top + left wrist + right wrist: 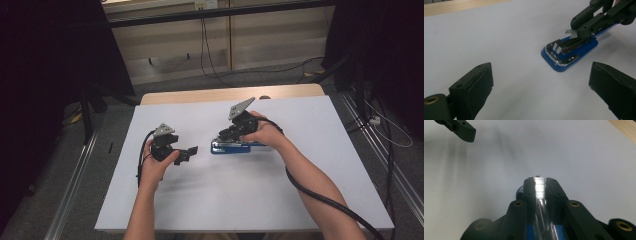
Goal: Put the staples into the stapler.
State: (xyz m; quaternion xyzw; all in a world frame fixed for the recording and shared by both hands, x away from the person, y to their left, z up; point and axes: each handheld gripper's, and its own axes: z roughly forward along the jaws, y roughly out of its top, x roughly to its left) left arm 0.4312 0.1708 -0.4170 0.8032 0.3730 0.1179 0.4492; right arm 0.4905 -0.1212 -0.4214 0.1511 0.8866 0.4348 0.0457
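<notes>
On the white table sheet point(300, 165), centre: blue stapler point(569, 53) lying flat, top open | right gripper point(577, 31): jaws pinching a strip of staples over stapler's channel | left gripper point(192, 151): jaws spread, empty, near stapler.

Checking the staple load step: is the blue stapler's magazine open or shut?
Open. The blue stapler lies flat with its metal staple channel exposed, and the right gripper is shut on a silvery staple strip over it.
</notes>
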